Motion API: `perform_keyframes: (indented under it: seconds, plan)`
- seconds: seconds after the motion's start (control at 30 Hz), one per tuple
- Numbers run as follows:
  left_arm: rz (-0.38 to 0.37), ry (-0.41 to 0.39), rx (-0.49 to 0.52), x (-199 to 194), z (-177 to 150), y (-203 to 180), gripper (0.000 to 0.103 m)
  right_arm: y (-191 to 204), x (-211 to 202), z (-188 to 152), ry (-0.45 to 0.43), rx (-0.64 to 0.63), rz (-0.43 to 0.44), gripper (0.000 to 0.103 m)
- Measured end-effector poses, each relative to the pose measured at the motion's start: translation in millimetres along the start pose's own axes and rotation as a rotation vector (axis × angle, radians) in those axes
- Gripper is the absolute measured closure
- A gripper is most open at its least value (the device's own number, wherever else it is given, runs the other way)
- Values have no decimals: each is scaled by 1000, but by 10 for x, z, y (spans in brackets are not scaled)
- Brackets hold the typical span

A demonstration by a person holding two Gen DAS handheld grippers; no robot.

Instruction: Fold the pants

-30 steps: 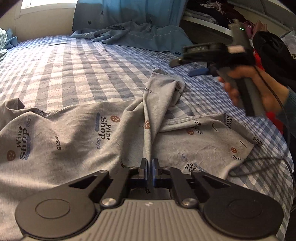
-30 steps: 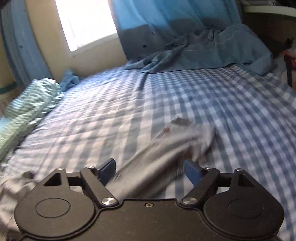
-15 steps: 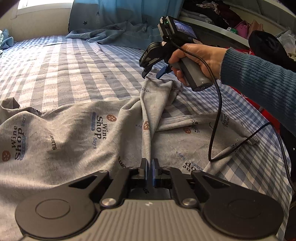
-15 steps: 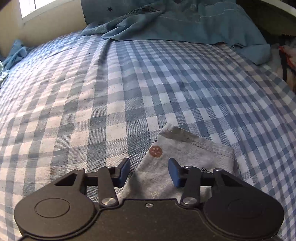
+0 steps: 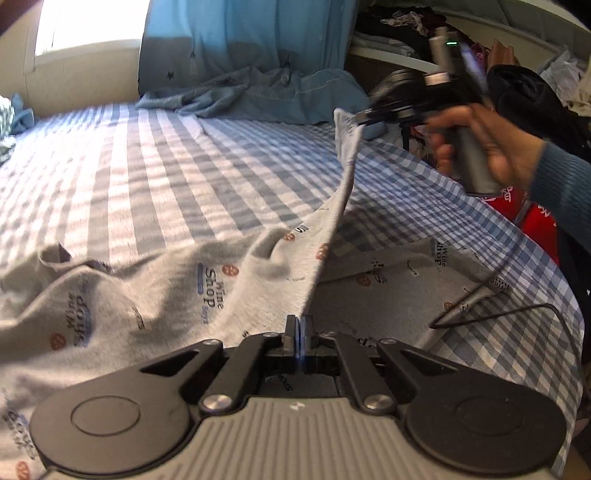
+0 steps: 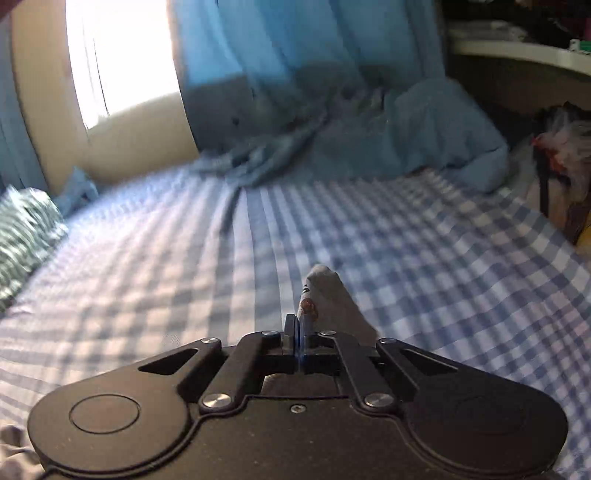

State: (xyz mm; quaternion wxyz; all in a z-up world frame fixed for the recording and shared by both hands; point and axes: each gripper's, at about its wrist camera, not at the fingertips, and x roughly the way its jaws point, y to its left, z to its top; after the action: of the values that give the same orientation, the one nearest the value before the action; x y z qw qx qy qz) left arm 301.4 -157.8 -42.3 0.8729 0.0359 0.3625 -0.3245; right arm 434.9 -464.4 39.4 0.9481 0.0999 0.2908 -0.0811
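Note:
Grey printed pants (image 5: 155, 295) lie spread over the blue checked bed (image 5: 147, 177). My left gripper (image 5: 298, 323) is shut on a fold of the pants near their middle. One leg of the pants (image 5: 332, 221) rises taut from there to its cuff. My right gripper (image 5: 360, 119), held by a hand in a blue sleeve, is shut on that cuff above the bed. In the right wrist view the right gripper (image 6: 297, 321) pinches the grey cuff (image 6: 327, 291), which sticks up past the pads.
A crumpled blue blanket (image 5: 266, 92) and a blue curtain (image 6: 295, 55) are at the head of the bed. A striped cloth (image 6: 26, 229) lies at the left edge. Shelves with clutter (image 5: 424, 33) stand at the right. A black cable (image 5: 509, 314) trails over the pants.
The right gripper closed on the leg cuff and lifted it off the bed toward the right, pulling the leg taut. The left gripper rose a little, still clamped on the fabric.

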Motion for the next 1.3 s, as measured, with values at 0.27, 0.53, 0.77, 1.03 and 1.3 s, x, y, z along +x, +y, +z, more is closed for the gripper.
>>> perform_keyframes:
  seconds: [0.27,0.53,0.77,1.03,1.3]
  plan:
    - [67,40,112,-124,-210,-288,103,-817,-1285,-713,-79,107,30,103]
    - [115,139,193,59,-430,-477,103,-1305,-1460,-1897,-28,307,10,103]
    - [16,236,176,152,-371,-519,87,-1372,-1635,-2262,-59,321,49,87]
    - [-51,198,191,644,243,-938,54,-1721,-1991,-2515,-82,361,83,38]
    - [-205,177,184,1759,1016,-1669,45,-1877,-1924,-2525,29,69,-99,43]
